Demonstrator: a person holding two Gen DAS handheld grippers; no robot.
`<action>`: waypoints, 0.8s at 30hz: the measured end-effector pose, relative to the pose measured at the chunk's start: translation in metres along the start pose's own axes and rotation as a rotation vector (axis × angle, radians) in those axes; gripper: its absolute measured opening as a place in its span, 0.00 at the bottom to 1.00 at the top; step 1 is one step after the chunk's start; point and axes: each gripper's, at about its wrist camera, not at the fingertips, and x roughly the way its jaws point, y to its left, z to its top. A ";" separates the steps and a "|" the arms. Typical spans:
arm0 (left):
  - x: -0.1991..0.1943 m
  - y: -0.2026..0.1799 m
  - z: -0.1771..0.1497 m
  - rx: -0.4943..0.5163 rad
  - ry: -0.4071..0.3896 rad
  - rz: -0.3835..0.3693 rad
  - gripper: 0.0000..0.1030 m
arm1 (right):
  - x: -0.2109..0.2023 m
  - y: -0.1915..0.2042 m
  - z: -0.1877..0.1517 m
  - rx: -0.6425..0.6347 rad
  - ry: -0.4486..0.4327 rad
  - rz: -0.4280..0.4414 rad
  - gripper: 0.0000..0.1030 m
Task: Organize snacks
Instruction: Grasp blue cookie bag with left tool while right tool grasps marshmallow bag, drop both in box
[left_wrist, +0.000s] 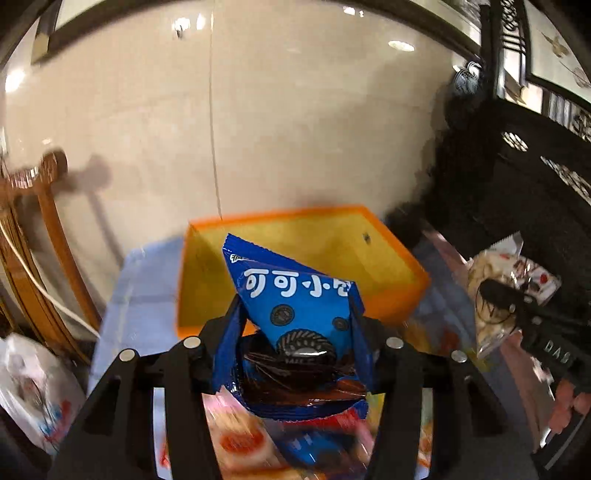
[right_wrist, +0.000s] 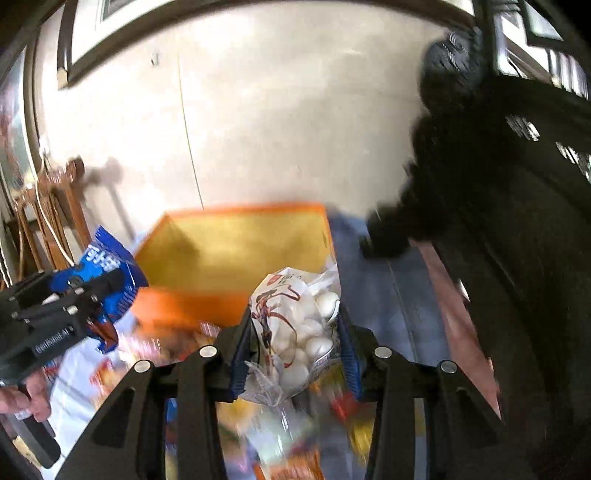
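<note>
Left gripper (left_wrist: 295, 317) clamped around blue cookie packet (left_wrist: 291, 295), before orange box (left_wrist: 391, 295).

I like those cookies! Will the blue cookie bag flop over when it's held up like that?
Probably not much: the blue cookie bag looks puffed and stands up between the left hand-held gripper pads. Likely light, and its glossy wrapper may be slippery.

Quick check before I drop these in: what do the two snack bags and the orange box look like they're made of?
Blue cookie packet: glossy printed plastic film, judging by its sheen, creases and crimped edge. Clear bag of white round snacks: thin transparent plastic; the contents show through and it crinkles. Orange box: rigid, matte, thin straight walls with a yellow interior; probably cardboard or plastic, the blur leaves it open.
</note>
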 end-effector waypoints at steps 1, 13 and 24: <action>0.007 0.005 0.012 -0.005 -0.004 0.012 0.50 | 0.006 0.002 0.011 -0.006 -0.010 0.004 0.40; 0.076 0.020 0.060 -0.035 0.053 0.057 0.52 | 0.108 0.017 0.079 -0.089 0.066 0.083 0.41; 0.052 0.018 0.042 0.107 0.021 0.176 0.93 | 0.084 -0.010 0.075 -0.094 0.063 0.041 0.96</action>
